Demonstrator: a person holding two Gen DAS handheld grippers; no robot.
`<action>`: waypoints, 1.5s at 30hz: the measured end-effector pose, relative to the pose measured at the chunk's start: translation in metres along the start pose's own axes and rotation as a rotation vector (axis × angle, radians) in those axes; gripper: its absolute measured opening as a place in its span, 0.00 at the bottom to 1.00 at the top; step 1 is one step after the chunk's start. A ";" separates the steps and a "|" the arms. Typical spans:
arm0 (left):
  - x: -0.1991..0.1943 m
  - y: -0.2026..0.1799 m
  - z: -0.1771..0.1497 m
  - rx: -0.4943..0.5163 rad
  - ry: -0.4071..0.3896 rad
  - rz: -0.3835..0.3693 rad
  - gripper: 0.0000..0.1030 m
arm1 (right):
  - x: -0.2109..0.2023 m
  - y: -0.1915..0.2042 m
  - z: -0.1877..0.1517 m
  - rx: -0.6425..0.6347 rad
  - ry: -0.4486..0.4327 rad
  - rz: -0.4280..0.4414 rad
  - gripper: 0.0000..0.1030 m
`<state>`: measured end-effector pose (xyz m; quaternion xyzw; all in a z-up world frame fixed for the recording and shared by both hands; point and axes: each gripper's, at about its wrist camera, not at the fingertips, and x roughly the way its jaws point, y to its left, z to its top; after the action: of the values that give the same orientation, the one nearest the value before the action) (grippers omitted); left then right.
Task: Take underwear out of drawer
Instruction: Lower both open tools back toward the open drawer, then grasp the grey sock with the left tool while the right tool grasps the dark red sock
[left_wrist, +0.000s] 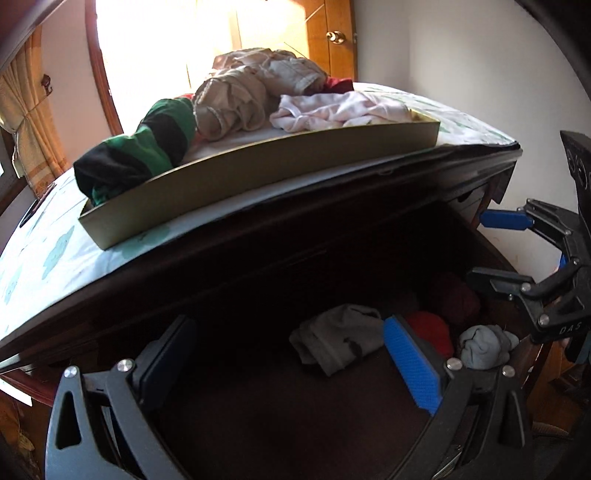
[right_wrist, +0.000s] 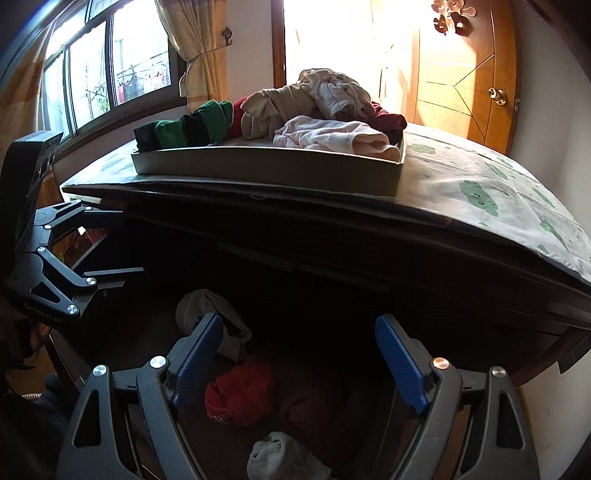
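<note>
Left wrist: left gripper (left_wrist: 288, 354) spread wide, empty, above the open drawer (left_wrist: 258, 398). Grey underwear (left_wrist: 338, 341) lies at 1 o'clock of it; soft, light, pinch a bunched fold.

Right wrist: right gripper (right_wrist: 299, 363) released, empty. Red underwear (right_wrist: 240, 397) between its fingers, grey bundle (right_wrist: 284, 459) at 6 o'clock. Tray (right_wrist: 266, 171) at 12 o'clock holds a pile of clothes (right_wrist: 321, 107).

Four rolled garments lie in the open drawer (right_wrist: 155, 339): one grey piece (right_wrist: 212, 325) towards its back left, one bright red bundle (right_wrist: 240, 400) in the middle, one dark maroon bundle (right_wrist: 314, 402) beside it, and one pale grey-blue roll (right_wrist: 284, 459) at the near edge. One shallow tray (right_wrist: 266, 168) sits on the dresser top and carries one green-and-black striped piece (right_wrist: 184, 125), one pale pink piece (right_wrist: 332, 136), and a beige heap (right_wrist: 314, 96) too tangled to count. Two grippers show.
</note>
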<state>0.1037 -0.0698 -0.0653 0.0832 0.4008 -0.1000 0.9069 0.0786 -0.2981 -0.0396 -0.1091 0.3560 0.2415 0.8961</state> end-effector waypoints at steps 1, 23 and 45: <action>0.001 -0.002 -0.001 0.007 0.007 -0.001 1.00 | 0.002 0.000 -0.002 -0.007 0.014 -0.007 0.84; 0.049 -0.047 0.004 0.269 0.184 -0.066 1.00 | 0.055 0.016 -0.009 -0.169 0.339 -0.033 0.56; 0.106 -0.070 0.005 0.380 0.323 -0.122 0.96 | 0.113 0.031 0.008 -0.195 0.509 -0.037 0.55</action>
<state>0.1598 -0.1508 -0.1454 0.2428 0.5187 -0.2136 0.7915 0.1389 -0.2288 -0.1132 -0.2586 0.5428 0.2229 0.7673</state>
